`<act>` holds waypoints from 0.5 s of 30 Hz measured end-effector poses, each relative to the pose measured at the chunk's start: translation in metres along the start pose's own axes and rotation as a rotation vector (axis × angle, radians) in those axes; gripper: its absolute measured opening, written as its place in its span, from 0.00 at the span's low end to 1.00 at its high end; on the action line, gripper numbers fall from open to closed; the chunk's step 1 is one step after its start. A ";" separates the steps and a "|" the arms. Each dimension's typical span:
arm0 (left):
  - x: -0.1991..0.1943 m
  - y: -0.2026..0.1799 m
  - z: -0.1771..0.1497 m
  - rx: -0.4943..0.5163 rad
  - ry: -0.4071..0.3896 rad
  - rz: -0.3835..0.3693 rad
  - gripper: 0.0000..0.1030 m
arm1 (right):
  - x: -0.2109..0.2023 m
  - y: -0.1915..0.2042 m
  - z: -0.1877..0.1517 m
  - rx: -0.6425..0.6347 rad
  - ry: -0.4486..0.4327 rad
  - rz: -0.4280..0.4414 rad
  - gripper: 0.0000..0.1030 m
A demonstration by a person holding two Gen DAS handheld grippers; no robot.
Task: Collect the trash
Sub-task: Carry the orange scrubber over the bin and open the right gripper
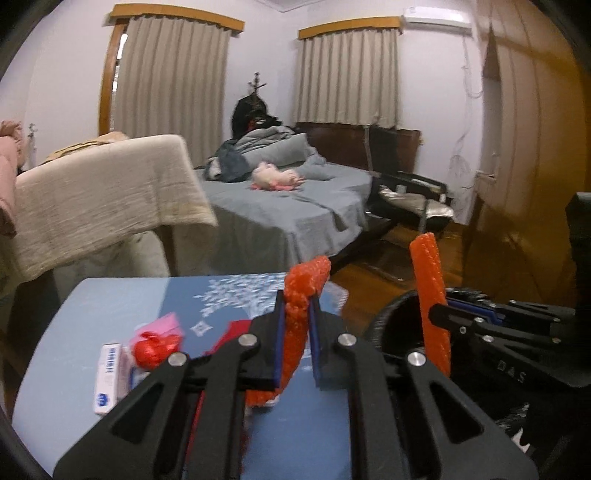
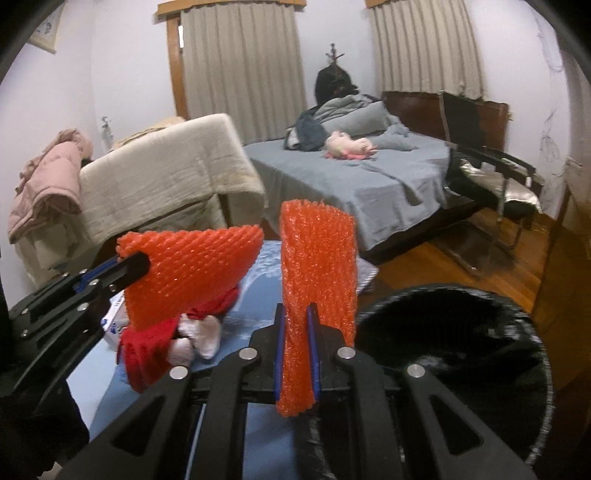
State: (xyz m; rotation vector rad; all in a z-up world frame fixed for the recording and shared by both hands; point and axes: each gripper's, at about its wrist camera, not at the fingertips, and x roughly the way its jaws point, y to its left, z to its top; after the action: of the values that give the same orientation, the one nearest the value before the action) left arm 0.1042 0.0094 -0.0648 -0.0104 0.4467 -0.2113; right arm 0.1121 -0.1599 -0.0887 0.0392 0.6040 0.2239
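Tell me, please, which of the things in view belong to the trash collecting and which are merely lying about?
Job:
- orange foam net in left gripper
- orange foam net in right gripper
- black bin
- red wrapper
- small white box

Lying about:
- bed
- plush toy
- chair
- pink jacket

Home bedroom: bed w/ grey sheets, curtains, wall AC.

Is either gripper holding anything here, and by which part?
Both. The left gripper pinches one orange foam net mid-length; the right gripper clamps another orange foam net at its lower edge.
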 end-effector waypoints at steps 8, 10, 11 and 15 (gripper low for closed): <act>0.014 -0.057 -0.008 0.029 0.036 -0.130 0.10 | -0.023 -0.057 -0.013 0.059 0.003 -0.123 0.11; 0.020 -0.066 -0.011 0.036 0.051 -0.157 0.10 | -0.026 -0.070 -0.018 0.077 0.013 -0.146 0.11; 0.022 -0.070 -0.012 0.038 0.058 -0.171 0.10 | -0.027 -0.079 -0.022 0.089 0.020 -0.165 0.11; 0.036 -0.095 -0.017 0.057 0.086 -0.234 0.10 | -0.030 -0.103 -0.032 0.122 0.036 -0.214 0.11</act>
State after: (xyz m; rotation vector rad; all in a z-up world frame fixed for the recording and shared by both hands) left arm 0.1099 -0.0900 -0.0904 0.0023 0.5246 -0.4555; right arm 0.0900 -0.2678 -0.1090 0.0882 0.6522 -0.0197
